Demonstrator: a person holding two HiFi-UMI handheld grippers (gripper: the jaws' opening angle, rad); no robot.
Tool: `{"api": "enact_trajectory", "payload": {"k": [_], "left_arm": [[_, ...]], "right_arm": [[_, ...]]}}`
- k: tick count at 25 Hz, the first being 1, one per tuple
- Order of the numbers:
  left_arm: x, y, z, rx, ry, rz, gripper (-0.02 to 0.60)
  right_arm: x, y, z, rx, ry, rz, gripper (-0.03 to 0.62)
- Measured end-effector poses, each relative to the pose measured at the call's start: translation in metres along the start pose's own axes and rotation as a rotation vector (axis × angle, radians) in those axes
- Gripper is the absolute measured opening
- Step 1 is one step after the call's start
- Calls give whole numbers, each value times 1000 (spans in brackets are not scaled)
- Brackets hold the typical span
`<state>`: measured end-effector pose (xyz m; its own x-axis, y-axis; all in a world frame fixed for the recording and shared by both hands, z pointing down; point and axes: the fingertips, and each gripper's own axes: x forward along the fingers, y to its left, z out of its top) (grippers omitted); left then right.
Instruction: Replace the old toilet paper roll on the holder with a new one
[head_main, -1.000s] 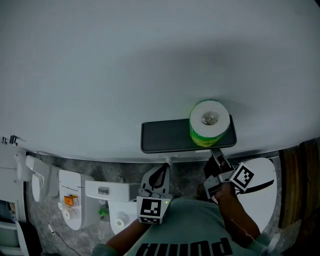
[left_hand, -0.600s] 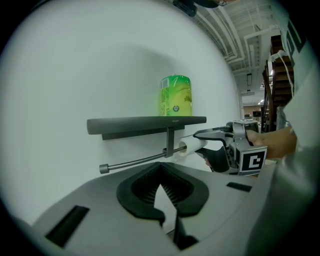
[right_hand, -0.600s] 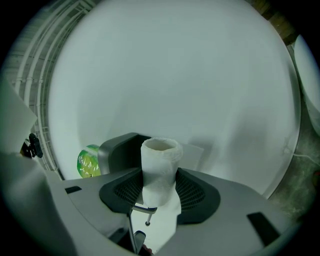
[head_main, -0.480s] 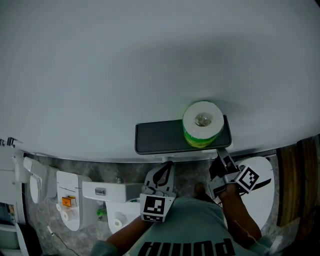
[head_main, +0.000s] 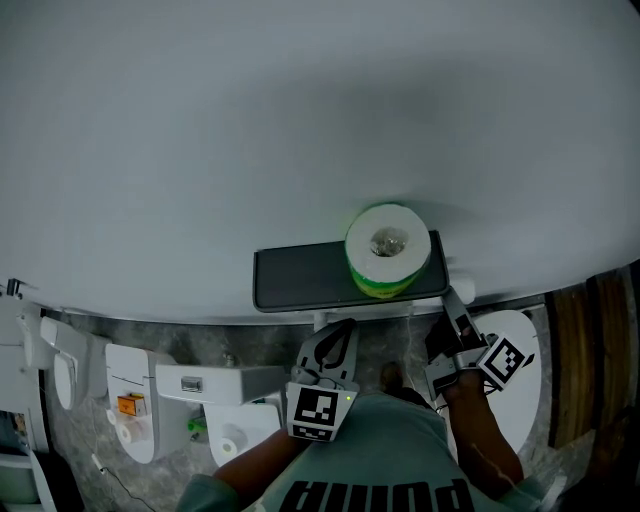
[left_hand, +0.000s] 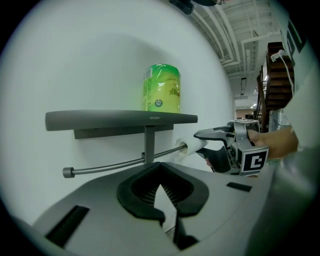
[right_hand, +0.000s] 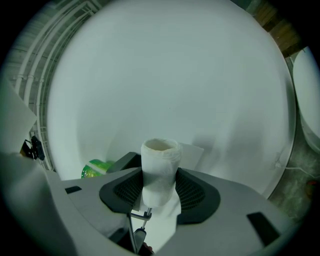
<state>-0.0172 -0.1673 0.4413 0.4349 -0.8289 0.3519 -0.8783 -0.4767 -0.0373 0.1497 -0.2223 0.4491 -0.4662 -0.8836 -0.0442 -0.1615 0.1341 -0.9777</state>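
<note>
Up close, the right gripper (right_hand: 159, 181) is clamping the old roll (right_hand: 160, 162); the left gripper (left_hand: 160, 166), shut empty, is seeing it at the bar's (left_hand: 110, 164) end, the new roll (left_hand: 162, 89) standing at the white-wall shelf's (left_hand: 100, 119) right end.

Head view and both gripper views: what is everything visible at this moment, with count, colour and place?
wall: 1, pale grey, behind everything
shelf: 1, dark grey, fixed to the wall
new roll: 1, green wrapper, standing on the shelf
holder bar: 1, grey metal, under the shelf
old roll: 1, white, nearly used up, at one end of the holder bar
floor: 1, mottled grey, below the wall
toilet fixtures: several, white, lower left in the head view
rounded fixture: 1, white, lower right
wooden panel: 1, brown, right edge
shirt: 1, teal, bottom edge
left gripper: 1, grey, jaws together, empty
right gripper: 1, grey, clamped on the old roll
</note>
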Motion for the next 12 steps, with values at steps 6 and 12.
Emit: {"api": "enact_trajectory", "payload": {"k": [6, 12], "left_arm": [[12, -15, 2, -7, -2, -27, 5], [16, -29, 7, 0, -9, -57, 5]], "right_arm": [[-14, -4, 20, -11, -36, -13, 209], [-32, 2, 37, -54, -77, -22, 209]]}}
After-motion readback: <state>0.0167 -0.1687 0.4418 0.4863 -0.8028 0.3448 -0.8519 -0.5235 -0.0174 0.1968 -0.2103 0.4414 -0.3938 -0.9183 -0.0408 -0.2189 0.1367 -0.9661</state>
